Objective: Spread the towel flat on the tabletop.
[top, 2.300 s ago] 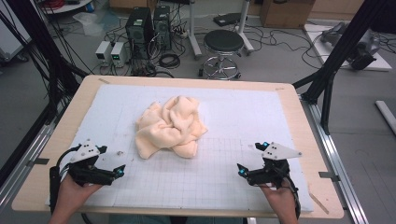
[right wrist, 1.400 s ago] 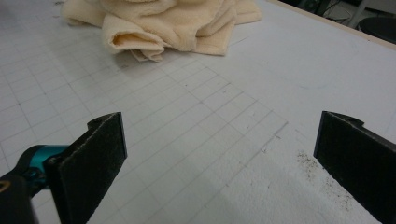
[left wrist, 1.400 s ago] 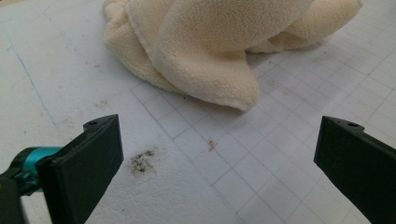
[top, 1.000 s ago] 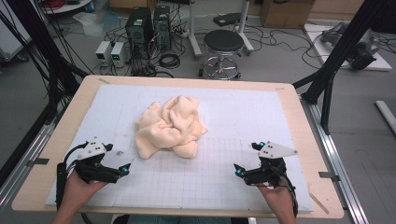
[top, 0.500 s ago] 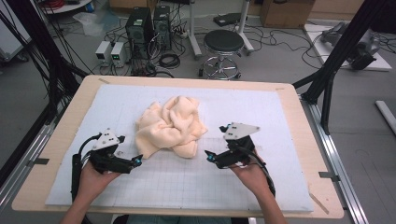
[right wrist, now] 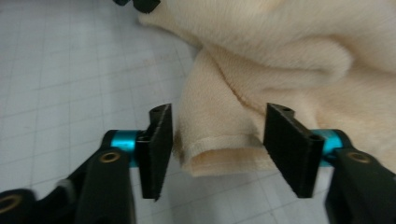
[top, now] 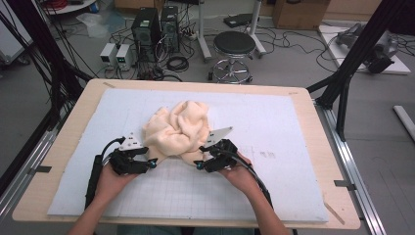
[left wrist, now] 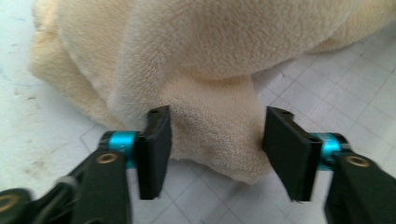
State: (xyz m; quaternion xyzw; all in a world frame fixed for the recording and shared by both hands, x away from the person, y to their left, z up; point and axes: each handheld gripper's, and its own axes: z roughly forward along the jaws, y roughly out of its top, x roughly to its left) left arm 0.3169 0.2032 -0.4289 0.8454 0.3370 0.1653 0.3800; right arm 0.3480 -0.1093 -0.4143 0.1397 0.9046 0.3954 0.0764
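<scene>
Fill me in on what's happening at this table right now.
A person at the table holds a two-jaw tool in each hand and works on a crumpled cream towel lying on the white gridded mat. The left tool and the right tool are both at the near edge of the towel, each with a fold of cloth between its jaws. Both sets of jaws have just been closing, yet gaps remain beside the cloth, so neither has pinched it firmly. The towel is still bunched, not spread.

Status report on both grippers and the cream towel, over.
Left gripper and right gripper both closing, a towel flap between each pair of jaws, pads not clamped yet. Towel crumpled mid-mat. Nothing in the way.
</scene>
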